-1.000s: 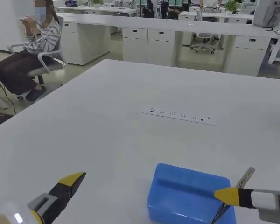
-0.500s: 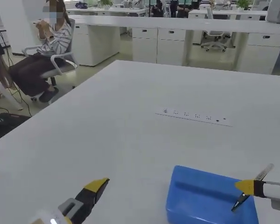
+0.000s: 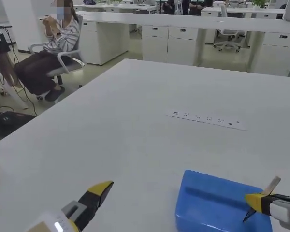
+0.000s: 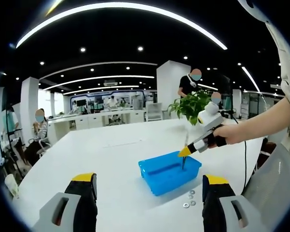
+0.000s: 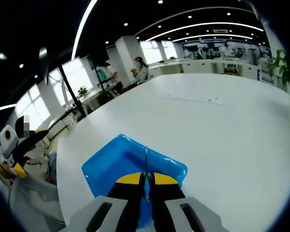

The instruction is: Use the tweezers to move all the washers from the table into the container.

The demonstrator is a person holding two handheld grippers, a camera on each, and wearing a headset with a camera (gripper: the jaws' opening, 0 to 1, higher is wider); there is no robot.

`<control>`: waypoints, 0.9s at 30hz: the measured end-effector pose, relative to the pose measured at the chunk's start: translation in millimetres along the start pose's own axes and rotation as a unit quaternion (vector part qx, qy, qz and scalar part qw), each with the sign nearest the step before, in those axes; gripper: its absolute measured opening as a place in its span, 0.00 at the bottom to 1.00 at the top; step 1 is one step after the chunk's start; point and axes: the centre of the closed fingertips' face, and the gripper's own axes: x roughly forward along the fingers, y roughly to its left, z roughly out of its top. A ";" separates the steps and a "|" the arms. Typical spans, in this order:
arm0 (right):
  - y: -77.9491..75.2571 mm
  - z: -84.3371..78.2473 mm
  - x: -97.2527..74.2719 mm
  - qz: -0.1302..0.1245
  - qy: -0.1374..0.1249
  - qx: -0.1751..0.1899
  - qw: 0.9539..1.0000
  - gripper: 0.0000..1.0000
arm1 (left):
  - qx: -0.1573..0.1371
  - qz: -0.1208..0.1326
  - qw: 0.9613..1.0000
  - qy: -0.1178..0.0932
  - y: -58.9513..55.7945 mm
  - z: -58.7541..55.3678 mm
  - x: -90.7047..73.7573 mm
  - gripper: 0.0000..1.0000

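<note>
Left gripper view, from the left: a person sits on a chair beyond the white desk. The left tool has its two yellow-tipped jaws spread wide and holds nothing. Between them, further along the desk, stands the blue container. A few washers lie on the desk just beside its near right corner. To the right, a hand holds the right tool, whose jaws are pressed together on the tweezers. The tweezers' tips point down over the container. In the right gripper view, the tweezers rise from between the nearly closed jaws, above the container's rim.
</note>
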 end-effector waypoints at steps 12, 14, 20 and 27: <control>6.3 -1.9 1.7 0.009 0.001 -0.053 0.999 0.03 | 0.003 0.005 1.000 0.002 1.5 0.2 -1.2 0.91; 6.7 -1.3 1.4 0.008 0.000 -0.060 0.998 0.04 | 0.003 0.004 1.000 0.003 0.7 0.3 -1.3 0.91; 8.7 -0.4 0.5 0.010 -0.001 -0.071 0.997 0.04 | 0.003 0.006 1.000 -0.002 1.1 1.9 -2.1 0.91; 13.4 5.1 -5.7 0.013 -0.016 -0.060 0.998 0.04 | -0.004 0.002 1.000 -0.003 0.3 1.6 -2.4 0.91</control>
